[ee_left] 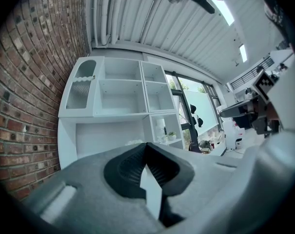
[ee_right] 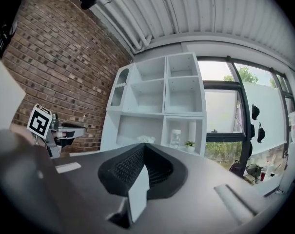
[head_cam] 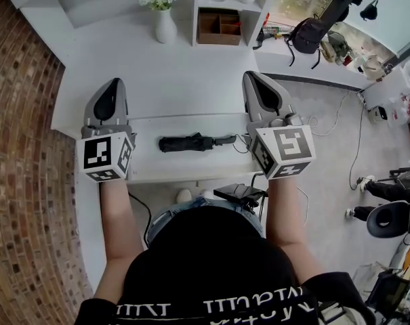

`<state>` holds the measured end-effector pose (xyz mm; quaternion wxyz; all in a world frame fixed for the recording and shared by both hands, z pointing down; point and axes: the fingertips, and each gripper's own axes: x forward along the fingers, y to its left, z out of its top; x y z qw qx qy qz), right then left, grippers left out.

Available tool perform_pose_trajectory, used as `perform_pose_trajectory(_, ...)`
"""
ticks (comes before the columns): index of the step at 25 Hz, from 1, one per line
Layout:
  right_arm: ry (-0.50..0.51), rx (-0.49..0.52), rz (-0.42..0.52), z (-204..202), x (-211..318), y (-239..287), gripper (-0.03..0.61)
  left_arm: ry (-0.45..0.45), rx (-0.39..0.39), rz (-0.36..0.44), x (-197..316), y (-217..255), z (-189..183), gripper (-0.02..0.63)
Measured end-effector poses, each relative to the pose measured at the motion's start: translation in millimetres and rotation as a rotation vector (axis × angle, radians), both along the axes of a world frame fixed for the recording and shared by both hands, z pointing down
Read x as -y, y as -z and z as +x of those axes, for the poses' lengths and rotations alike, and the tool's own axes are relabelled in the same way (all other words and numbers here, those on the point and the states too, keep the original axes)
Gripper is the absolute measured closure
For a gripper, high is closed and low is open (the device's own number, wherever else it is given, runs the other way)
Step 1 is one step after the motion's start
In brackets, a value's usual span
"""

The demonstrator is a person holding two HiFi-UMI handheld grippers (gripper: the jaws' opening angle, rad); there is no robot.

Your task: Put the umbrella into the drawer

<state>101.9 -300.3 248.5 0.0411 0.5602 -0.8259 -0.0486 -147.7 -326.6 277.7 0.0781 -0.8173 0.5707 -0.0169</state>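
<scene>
Looking along my left tool (ee_left: 147,145), I see its two jaws pressed together at the tips. Nothing is between them. My right tool (ee_right: 144,146) is the same: its jaws are closed tight and it holds nothing. Both tools point level. I hold them up over the white surface (head_cam: 157,80), one on each side, well apart.

Between the two tools, and lower down, is the open drawer (head_cam: 150,164). It sticks out from the front edge of the surface toward me. The umbrella (head_cam: 191,143) lies flat inside it. It is black and folded up small, and its handle end points to the side of my right tool. Neither tool touches it.

Farther back on the surface stands a white vase (head_cam: 165,27) with white flowers in it. Just beside the vase is a white shelf (head_cam: 259,19), and a brown wooden box (head_cam: 218,26) sits in one of its low parts. A brick wall (head_cam: 22,168) runs along my left side. On my right is the grey floor (head_cam: 326,147) with a thin white cable (head_cam: 358,141) on it. A black backpack (head_cam: 308,36) rests past the shelf.
</scene>
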Motion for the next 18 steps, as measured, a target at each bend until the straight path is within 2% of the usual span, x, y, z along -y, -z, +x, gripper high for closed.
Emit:
perform_pose_trajectory(8, -0.031, -0.024, 0.103, 4.0, -2.4, 29.0, 0.568, 0.0, 0.004, 0.042, -0.2, 19.4, -3.0, 0.615)
perform_pose_trajectory(18, -0.044, -0.048, 0.136, 8.5, -2.0, 34.2, 0.568, -0.004, 0.014, 0.092, -1.8, 40.0, 1.2, 0.615)
